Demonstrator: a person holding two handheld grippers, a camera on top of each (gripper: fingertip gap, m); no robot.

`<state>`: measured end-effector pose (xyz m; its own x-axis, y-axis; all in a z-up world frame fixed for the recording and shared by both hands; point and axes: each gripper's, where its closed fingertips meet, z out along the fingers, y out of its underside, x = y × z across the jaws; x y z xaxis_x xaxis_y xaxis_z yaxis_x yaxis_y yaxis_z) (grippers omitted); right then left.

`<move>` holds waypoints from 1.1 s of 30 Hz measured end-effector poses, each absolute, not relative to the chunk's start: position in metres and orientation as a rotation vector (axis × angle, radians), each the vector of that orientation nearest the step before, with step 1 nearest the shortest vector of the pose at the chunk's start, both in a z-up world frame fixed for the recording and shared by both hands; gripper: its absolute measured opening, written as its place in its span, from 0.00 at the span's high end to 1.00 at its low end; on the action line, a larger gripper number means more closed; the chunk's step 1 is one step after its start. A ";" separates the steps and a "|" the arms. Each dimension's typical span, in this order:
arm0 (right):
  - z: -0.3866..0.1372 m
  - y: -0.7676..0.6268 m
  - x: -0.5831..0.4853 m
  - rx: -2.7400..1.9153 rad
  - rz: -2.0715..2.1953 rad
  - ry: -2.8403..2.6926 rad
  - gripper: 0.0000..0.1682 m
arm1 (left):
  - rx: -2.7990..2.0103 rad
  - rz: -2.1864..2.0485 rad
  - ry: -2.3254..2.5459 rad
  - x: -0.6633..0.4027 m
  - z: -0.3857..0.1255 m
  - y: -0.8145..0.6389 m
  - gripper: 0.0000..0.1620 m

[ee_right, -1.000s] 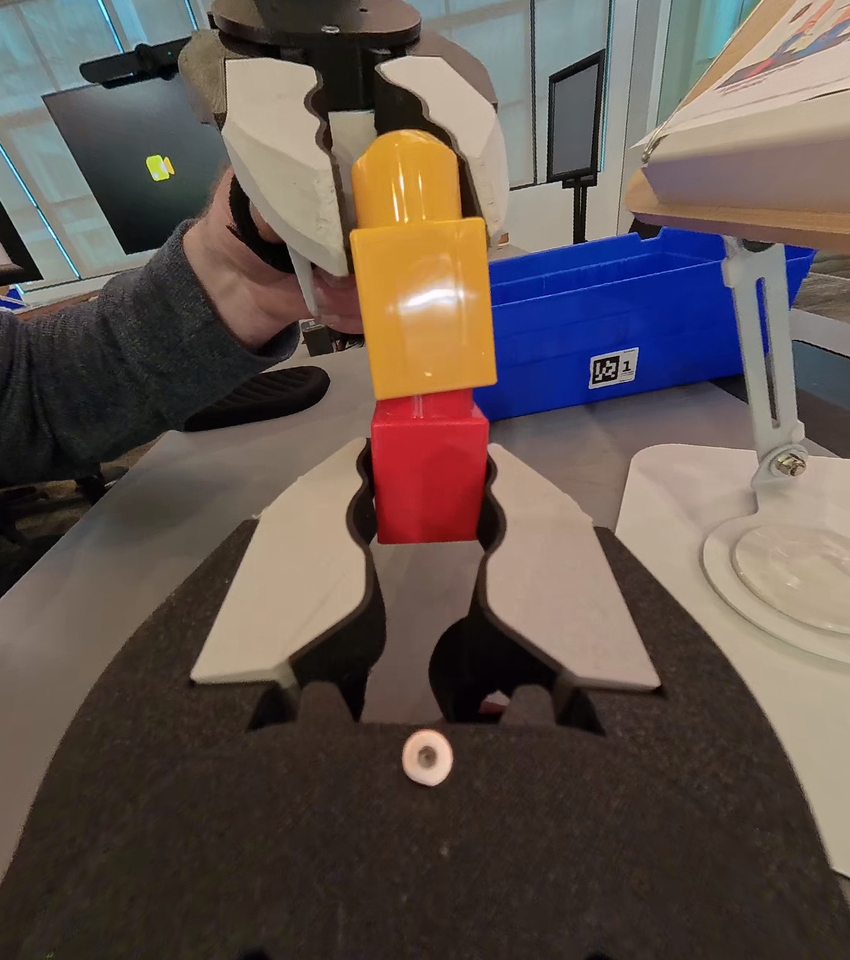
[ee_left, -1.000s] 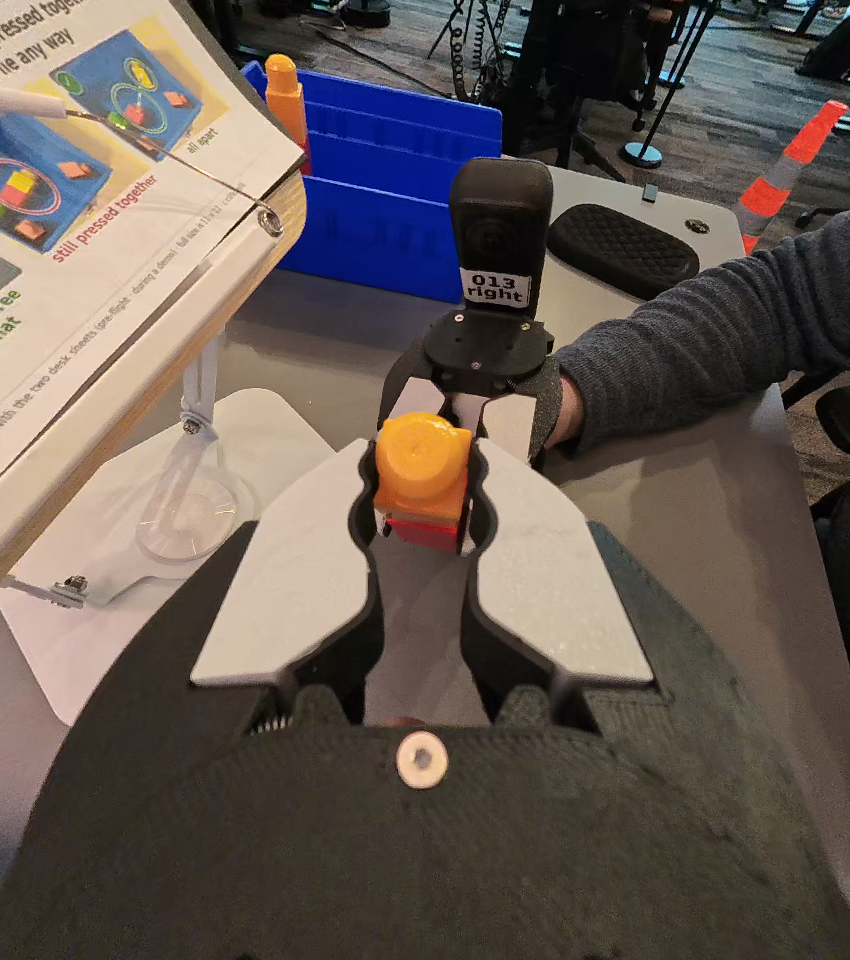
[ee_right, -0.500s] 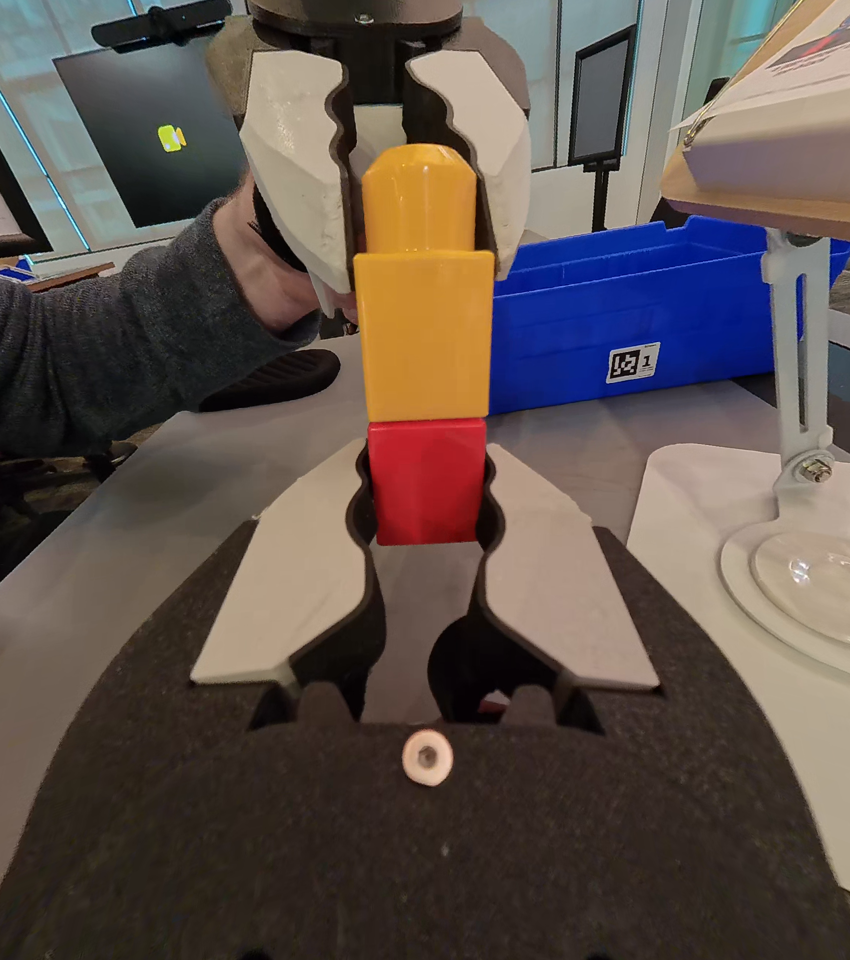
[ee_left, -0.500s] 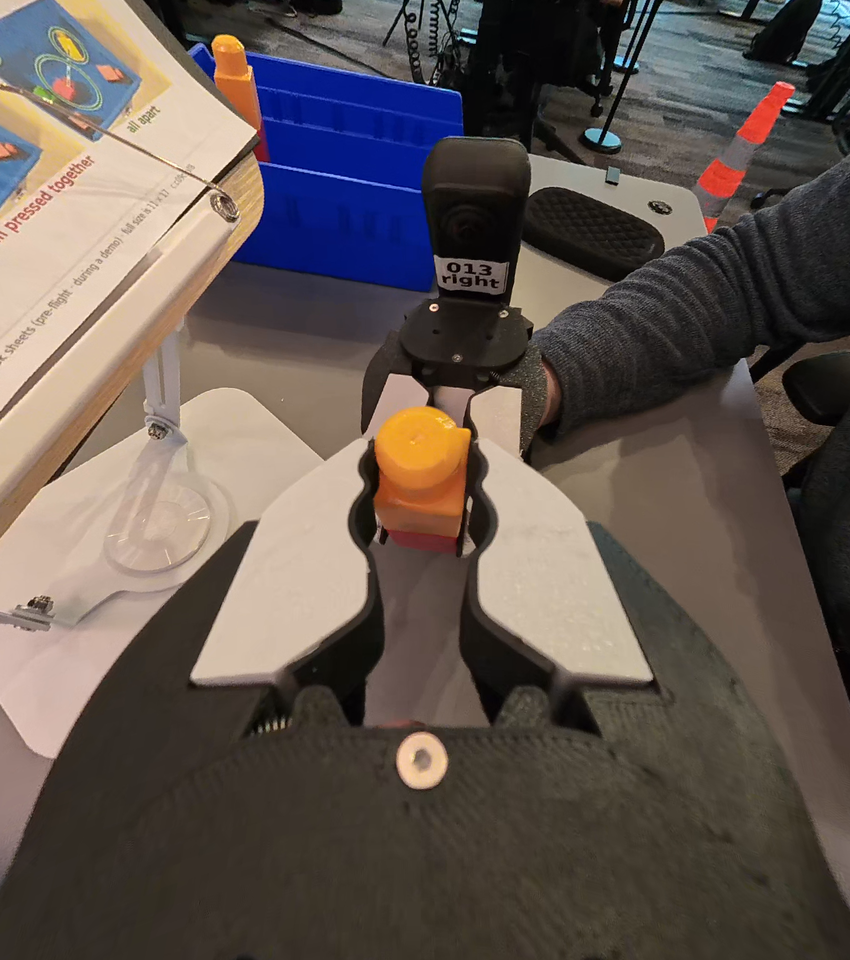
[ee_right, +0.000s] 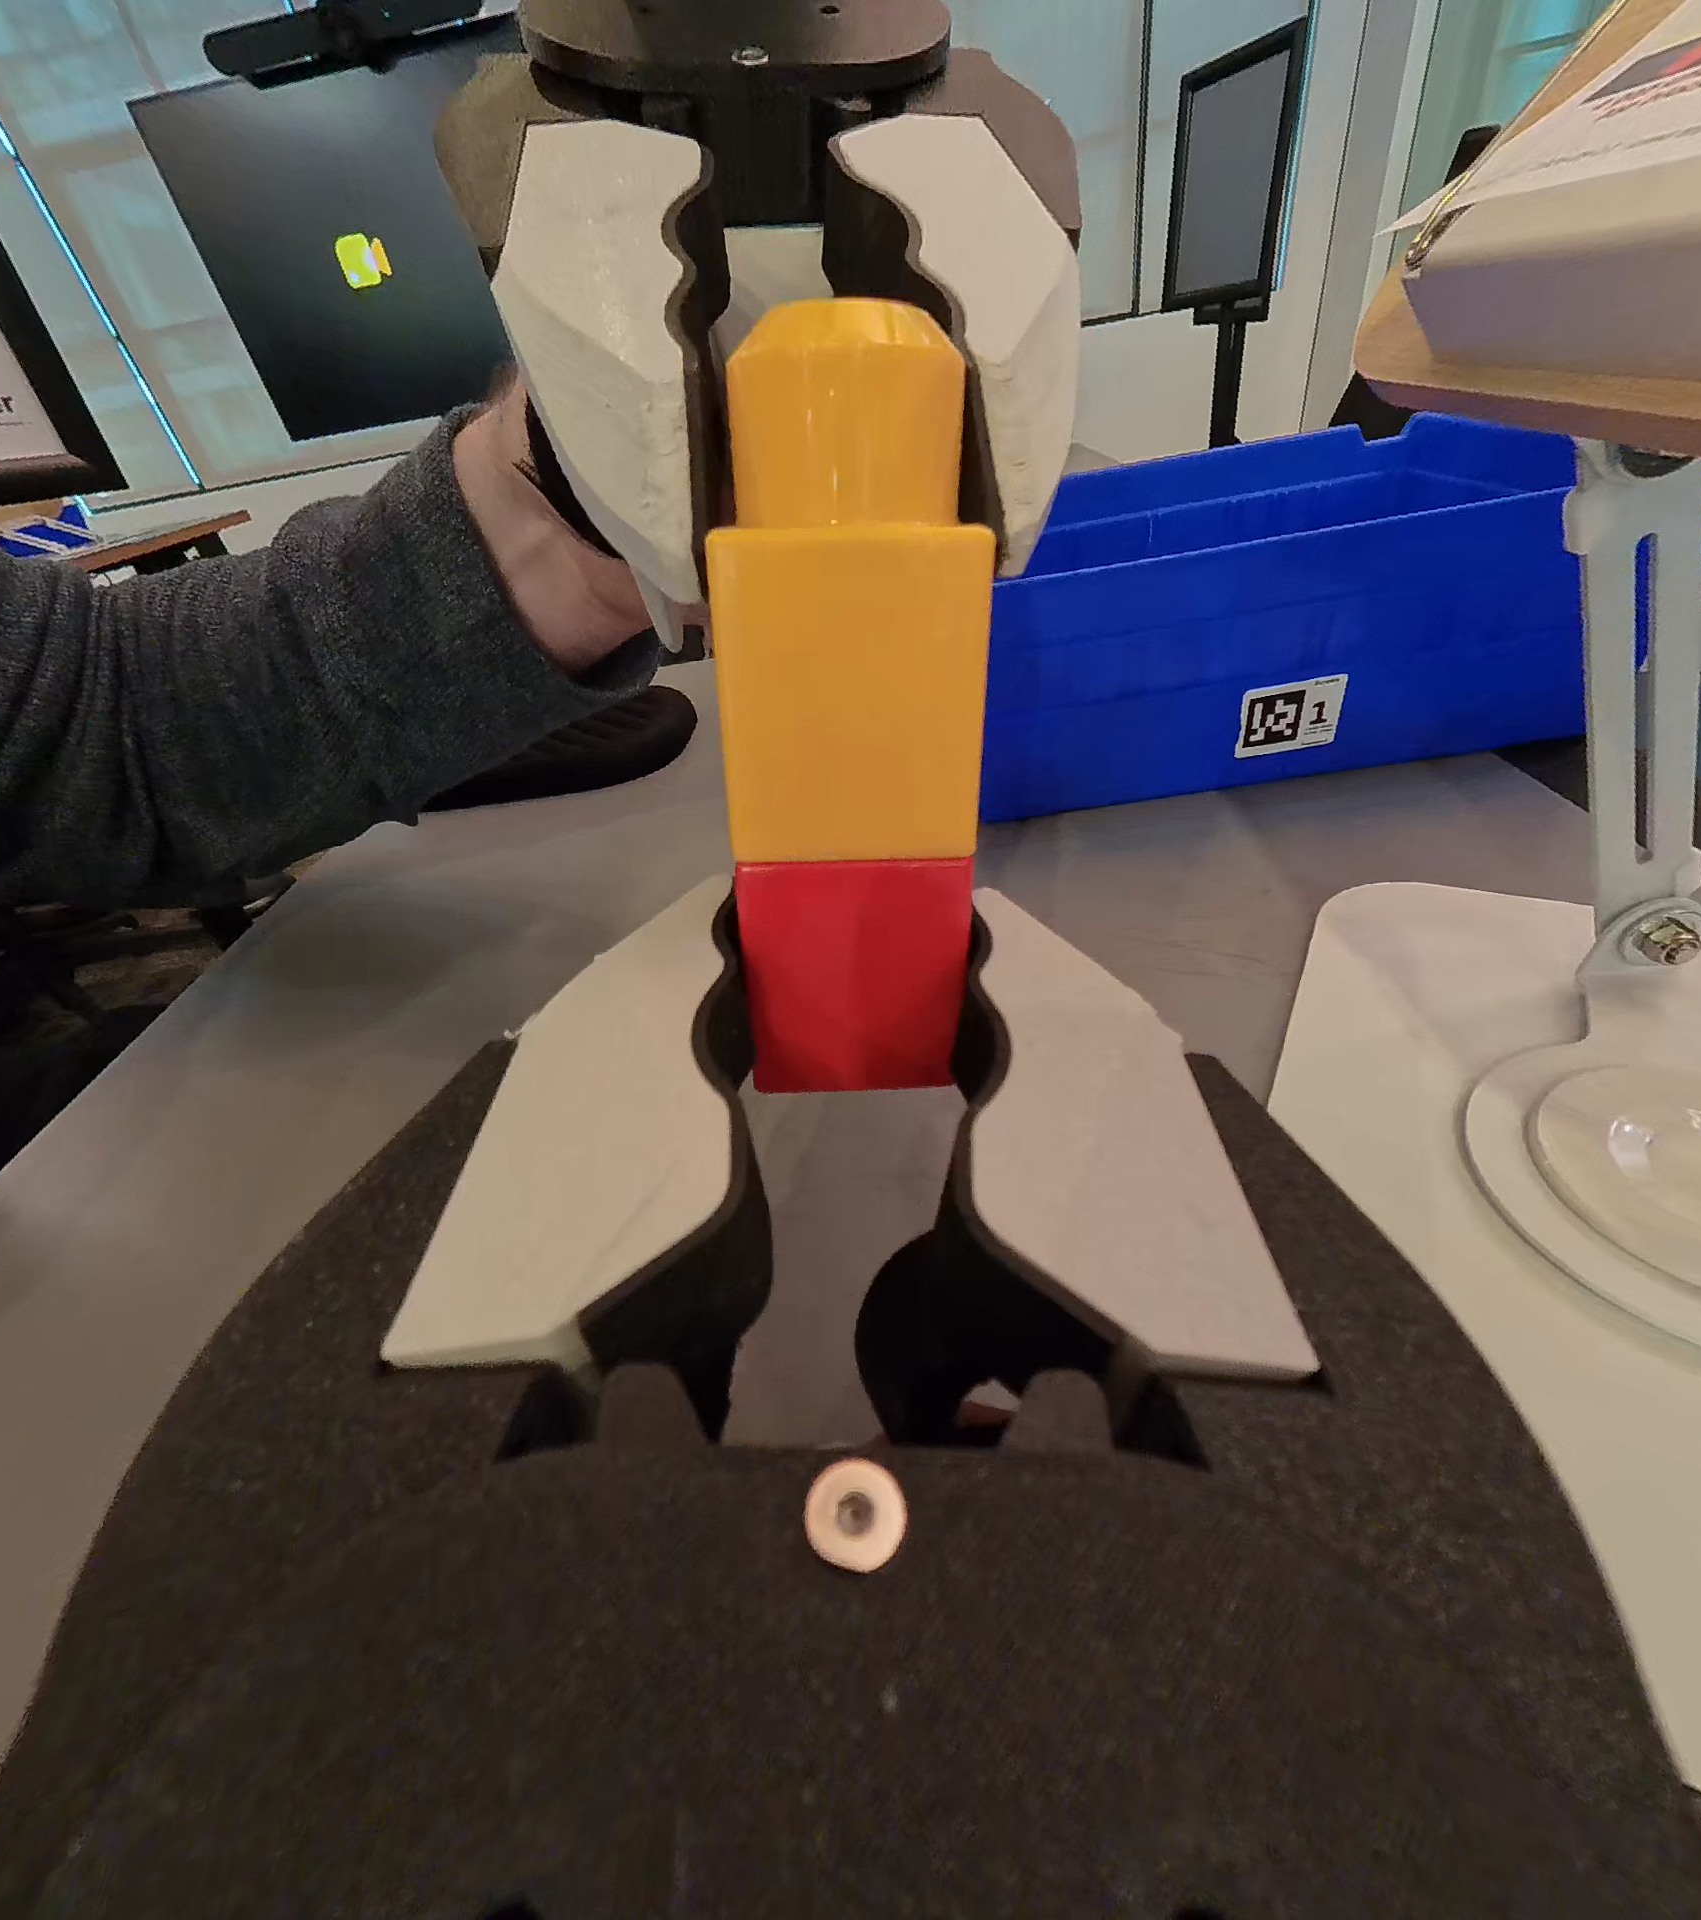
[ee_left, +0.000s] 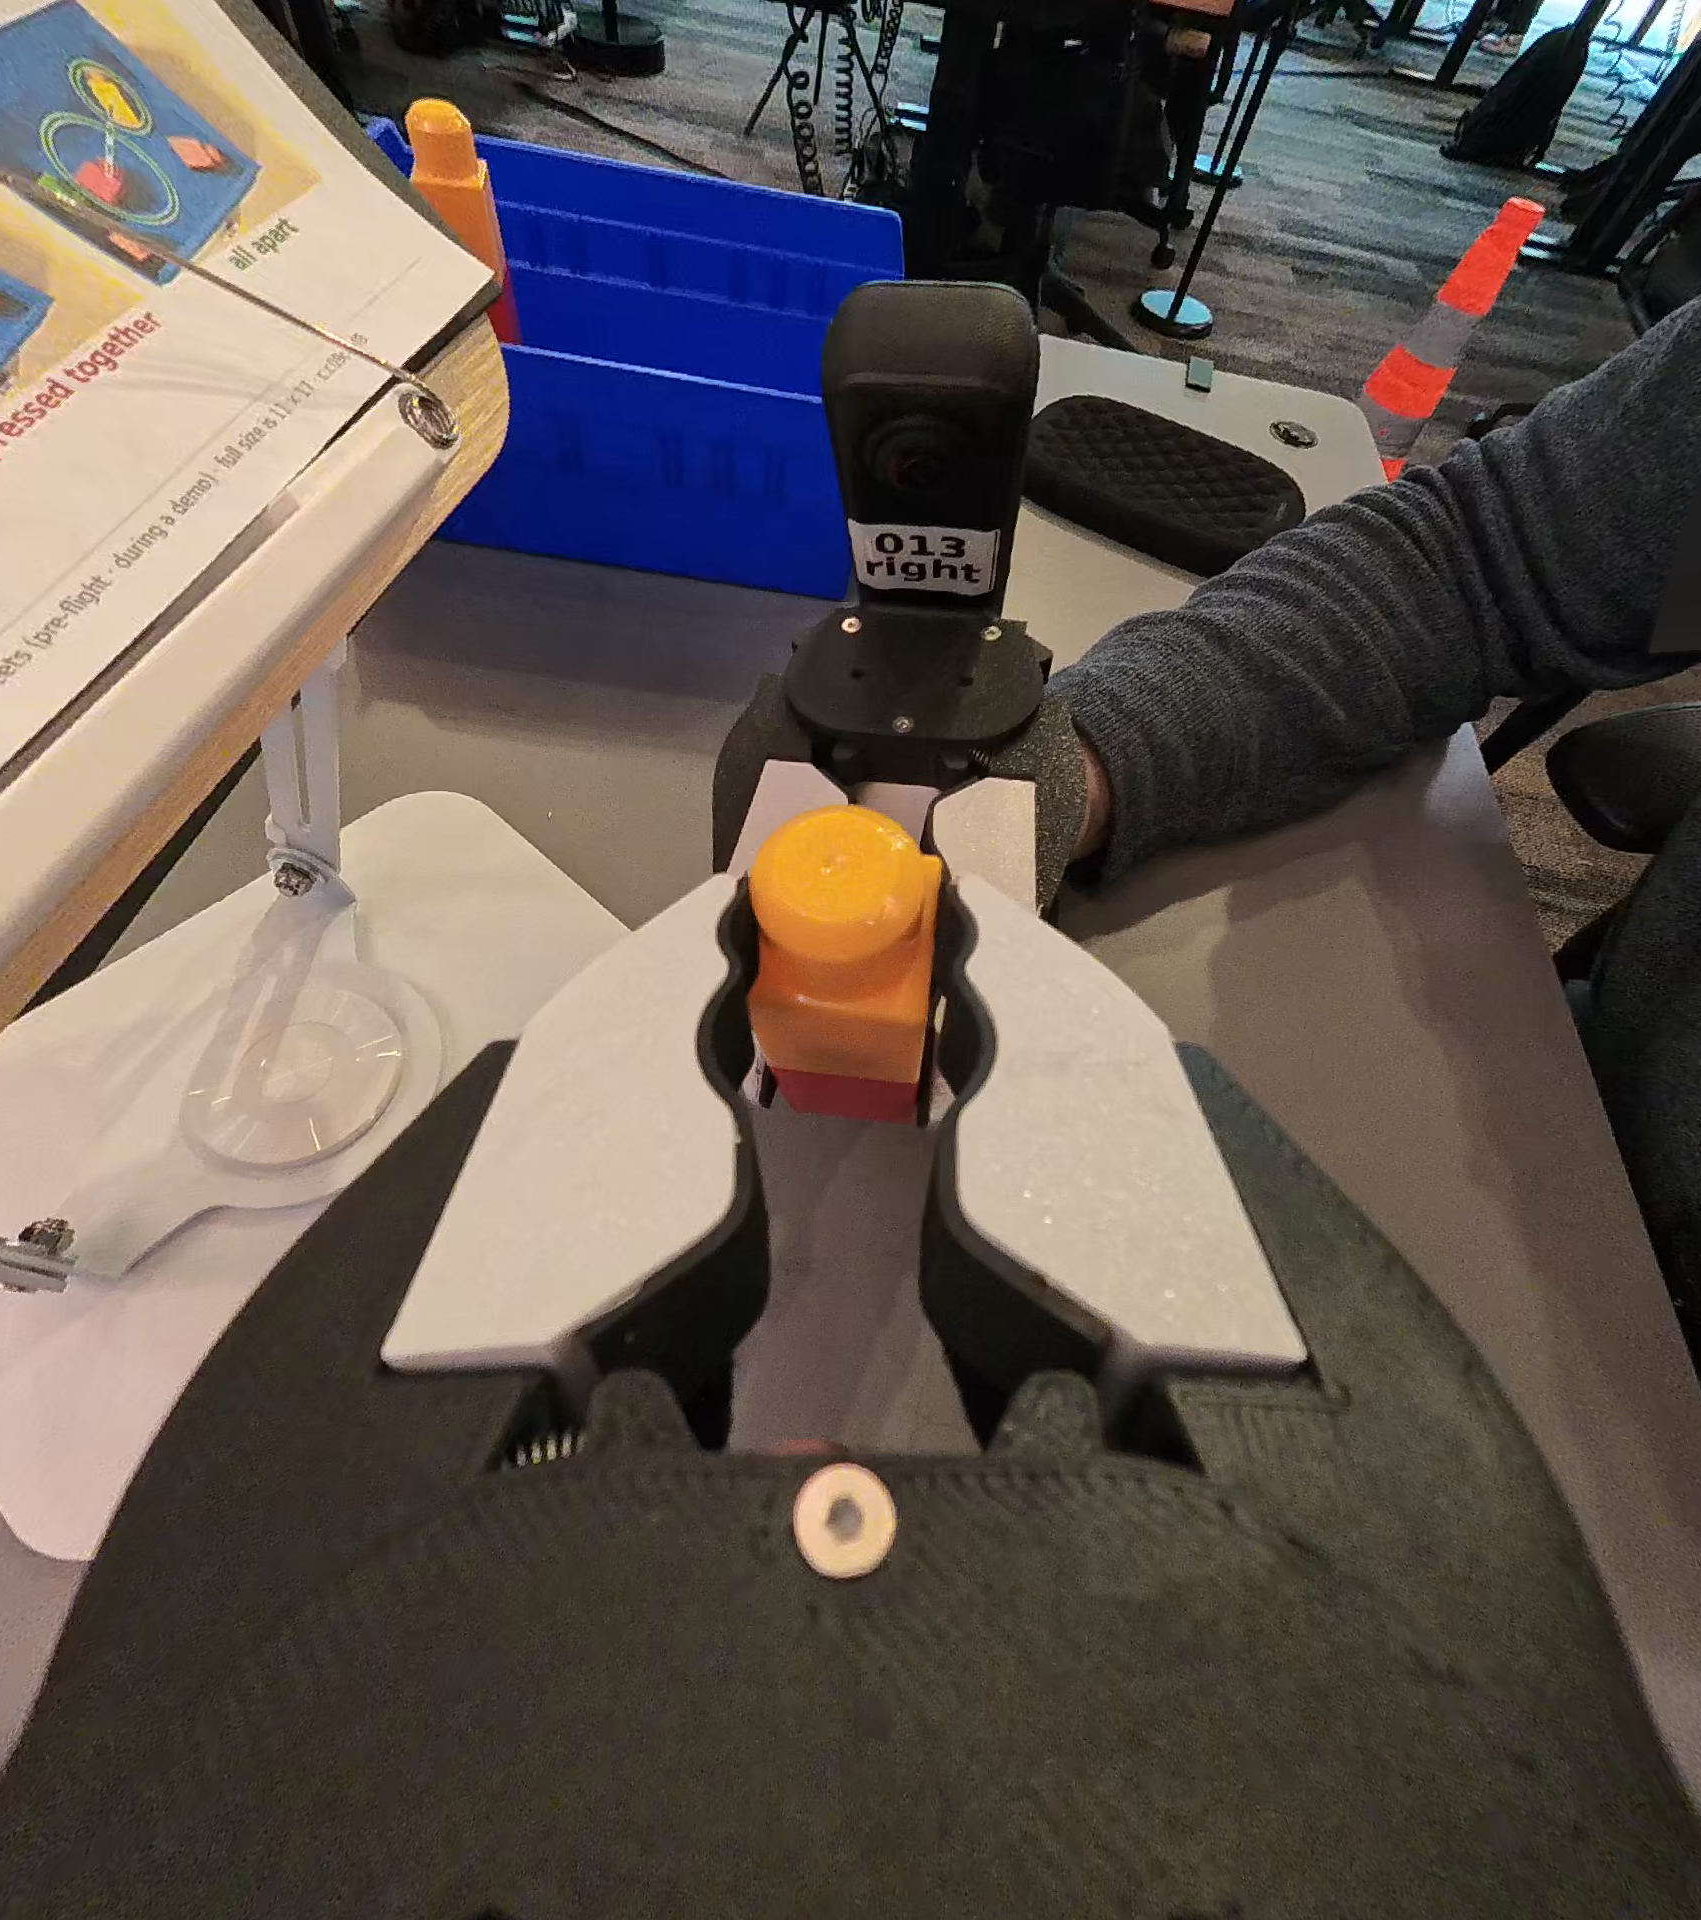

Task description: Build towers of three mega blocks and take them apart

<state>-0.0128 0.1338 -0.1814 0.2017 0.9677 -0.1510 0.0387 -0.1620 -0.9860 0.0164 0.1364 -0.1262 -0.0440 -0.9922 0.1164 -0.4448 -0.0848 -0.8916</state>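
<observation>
Right wrist view: right tool point(ee_right: 851, 997) clamped on red block point(ee_right: 851, 977) just above the tabletop point(ee_right: 534, 935); left tool point(ee_right: 841, 436) from above, gripping yellow block point(ee_right: 851, 696) by its stud — seated flush. Judged next: press straight down, keep both grips square — no twisting.

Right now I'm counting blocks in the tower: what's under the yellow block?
A red block sits directly under the yellow block, pinched by the right gripper. Whether a third block lies below the red one cannot be seen.
</observation>
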 end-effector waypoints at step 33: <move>-0.170 0.141 -0.003 -1.426 1.292 -0.896 0.79 | -1.597 -1.238 1.187 0.015 -0.123 0.156 0.78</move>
